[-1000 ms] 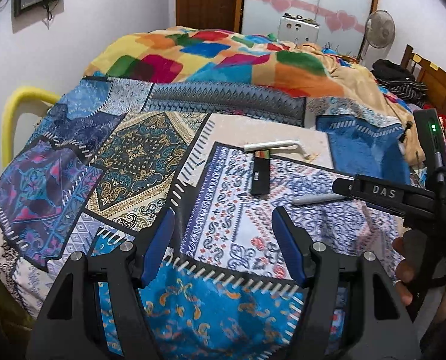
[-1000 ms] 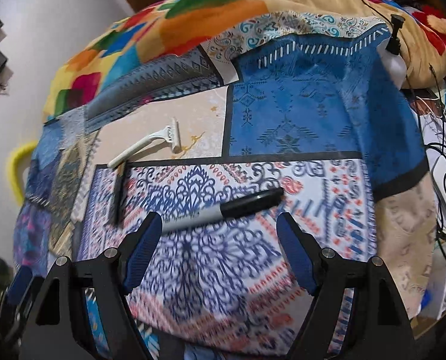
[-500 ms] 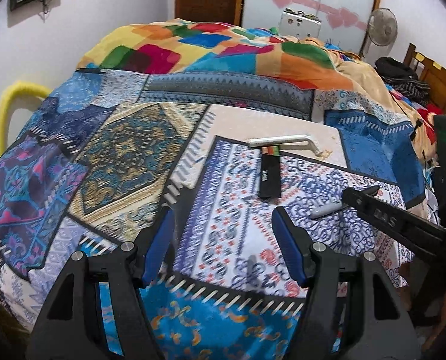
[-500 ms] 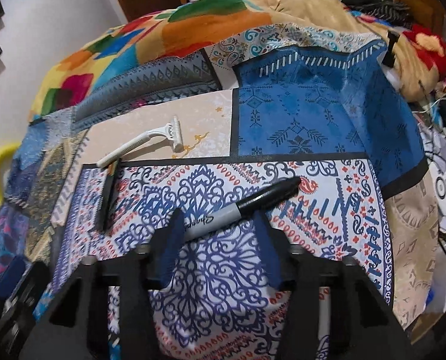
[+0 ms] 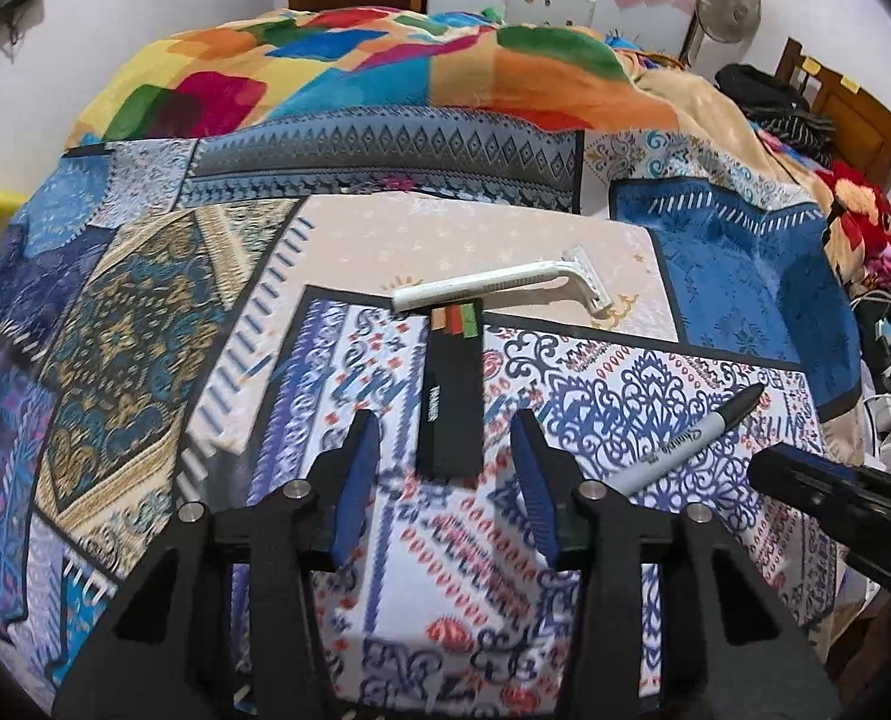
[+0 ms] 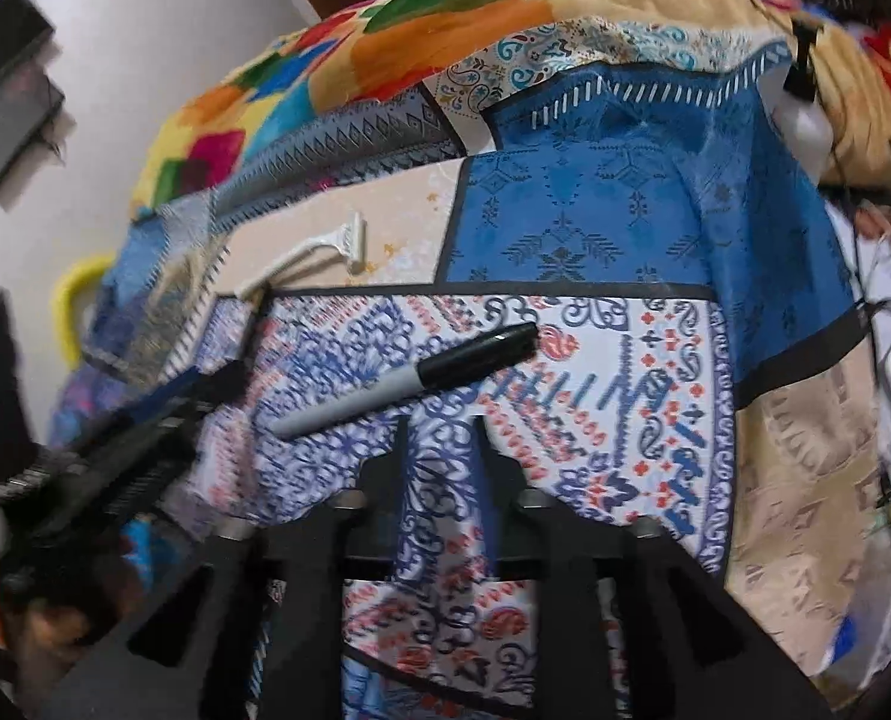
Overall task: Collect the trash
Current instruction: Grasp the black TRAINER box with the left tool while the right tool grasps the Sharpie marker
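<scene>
Three loose items lie on the patchwork bedspread [image 5: 145, 324]. A white razor [image 5: 499, 285] rests on a beige patch, handle pointing left, head to the right. Its handle end sits just over the far end of a flat black box [image 5: 451, 396], which runs lengthwise toward the camera in the left wrist view and shows orange, red and green stripes at the far end. A marker [image 6: 409, 378] with grey barrel and black cap lies diagonally on the blue-and-white patterned patch, well to the right of the box, cap end farther away and to the right.

The left gripper [image 5: 445, 468] hovers over the near end of the box with its blue-padded fingers [image 5: 355, 480] spread apart, one to each side of the box; contact with it cannot be confirmed. Nothing is held.

The right gripper [image 6: 442, 450] sits just short of the marker's barrel. Its fingers stand close together with a narrow strip of bedspread visible between them; they hold nothing. In the left wrist view its body enters from the lower right, beside the marker.

Beyond the items, a multicoloured blanket [image 5: 385, 66] is heaped across the bed. A fan [image 5: 730, 0] stands at the far wall, and clothes and cables are piled to the right.
</scene>
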The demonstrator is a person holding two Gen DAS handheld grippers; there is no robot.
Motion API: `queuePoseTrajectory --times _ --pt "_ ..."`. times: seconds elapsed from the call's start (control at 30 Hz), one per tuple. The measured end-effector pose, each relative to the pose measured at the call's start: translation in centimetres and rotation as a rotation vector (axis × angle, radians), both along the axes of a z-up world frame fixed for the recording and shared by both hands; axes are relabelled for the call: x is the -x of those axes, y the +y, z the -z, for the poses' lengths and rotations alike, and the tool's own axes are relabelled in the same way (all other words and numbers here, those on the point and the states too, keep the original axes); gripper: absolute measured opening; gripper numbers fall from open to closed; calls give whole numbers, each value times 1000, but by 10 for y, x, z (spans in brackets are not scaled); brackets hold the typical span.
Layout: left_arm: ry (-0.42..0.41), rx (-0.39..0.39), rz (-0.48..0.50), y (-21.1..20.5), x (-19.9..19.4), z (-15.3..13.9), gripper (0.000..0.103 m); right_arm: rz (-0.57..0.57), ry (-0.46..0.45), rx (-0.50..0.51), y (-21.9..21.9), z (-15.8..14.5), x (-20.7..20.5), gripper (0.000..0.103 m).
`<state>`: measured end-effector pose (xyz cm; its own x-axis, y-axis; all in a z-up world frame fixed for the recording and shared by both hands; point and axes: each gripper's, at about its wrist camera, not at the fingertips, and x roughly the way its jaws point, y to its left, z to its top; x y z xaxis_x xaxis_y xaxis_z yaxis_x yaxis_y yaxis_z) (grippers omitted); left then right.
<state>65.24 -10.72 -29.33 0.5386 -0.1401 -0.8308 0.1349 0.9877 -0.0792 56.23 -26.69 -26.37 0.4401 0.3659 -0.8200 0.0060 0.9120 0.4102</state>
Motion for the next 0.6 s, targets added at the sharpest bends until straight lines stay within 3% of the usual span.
queuePoseTrajectory --times 0.07,0.13,0.23,0.5,0.6 --pt "6 -19 5 -5 -4 5 36 32 -8 -25 0 0 -2 57" --pt "-9 -38 -2 -6 -5 6 27 58 -17 -26 4 -1 -8 57" --pt "-25 -44 -5 -6 -5 8 24 80 -7 -1 19 4 -23 57" --pt "-24 -8 2 10 21 8 23 5 -89 312 74 5 -29 57" --pt "-19 -4 0 14 35 7 23 -34 -121 374 75 7 -17 55"
